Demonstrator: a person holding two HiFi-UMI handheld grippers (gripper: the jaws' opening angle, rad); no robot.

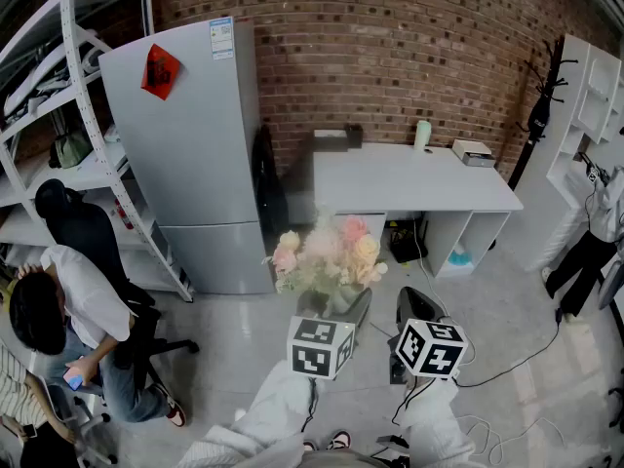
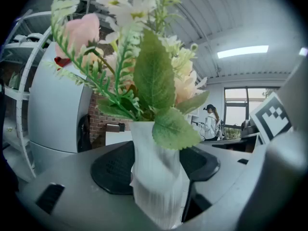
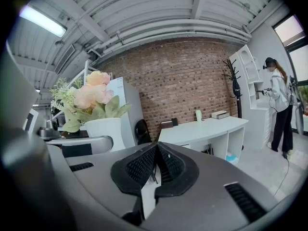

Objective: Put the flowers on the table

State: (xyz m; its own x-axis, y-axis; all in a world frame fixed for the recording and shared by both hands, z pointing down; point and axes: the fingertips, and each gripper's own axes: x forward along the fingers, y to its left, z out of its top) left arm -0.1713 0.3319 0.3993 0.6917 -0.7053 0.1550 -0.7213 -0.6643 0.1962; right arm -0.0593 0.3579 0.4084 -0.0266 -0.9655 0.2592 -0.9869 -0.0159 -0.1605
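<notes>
Flowers (image 1: 327,252), pink and cream among green leaves, stood in a white ribbed vase (image 2: 156,177) clamped by my left gripper (image 2: 157,167). Its jaws were spread wide, with a pad pressed on each side of the vase. I judged that the wide spread came from the vase's girth, and that the upright hold was meant to stop the bunch tipping out while carried. My right gripper (image 3: 155,166) hung just beside it, jaws pressed together on nothing, held clear of the load.

The vase was in the air over the grey floor (image 1: 234,330) and rested on nothing. The white table (image 1: 390,178) stood ahead against the brick wall (image 1: 409,47), well apart from the flowers. A tall grey fridge (image 1: 195,154) stood to its left. I judged that the placing had not begun and that reaching the table came first.

Only the head view showed the gap between the flowers and the table. It also showed a seated person (image 1: 68,310) at the left by the shelving (image 1: 58,115). Only the left gripper view showed the pads meeting the vase, which the blooms partly hid from above. Only the right gripper view showed that gripper's closed jaws. It also showed the table top mostly bare, with a few small items (image 3: 219,114) at the back, and another person (image 3: 279,105) standing at the far right.
</notes>
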